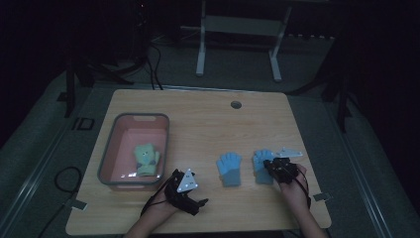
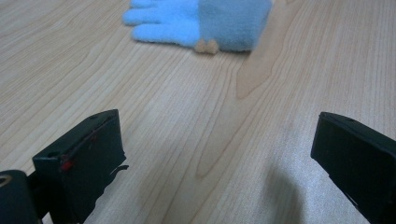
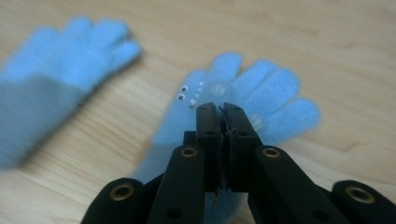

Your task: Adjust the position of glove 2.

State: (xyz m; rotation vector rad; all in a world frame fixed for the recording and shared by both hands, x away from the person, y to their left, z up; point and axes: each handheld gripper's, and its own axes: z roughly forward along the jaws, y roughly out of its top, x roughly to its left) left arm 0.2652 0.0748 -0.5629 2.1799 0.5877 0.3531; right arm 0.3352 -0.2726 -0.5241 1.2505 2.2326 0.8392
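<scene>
We see the right gripper (image 3: 221, 108) with its jaws pressed together over the palm of the right blue glove (image 3: 261, 93); whether fabric is pinched between them we cannot tell. The right gripper view shows two small eyes and white teeth on that glove, which the dim high view leaves unreadable. The left blue glove (image 3: 56, 70) lies blurred to the left of those jaws, just beside the first. The left gripper (image 2: 217, 154) rests with jaws spread wide over bare table (image 2: 187, 116), the glove's grey-blue cuff ahead, cut off at the top. To its left, a pink bin (image 1: 110, 148) holds a green glove (image 1: 146, 158). No writing legible.
</scene>
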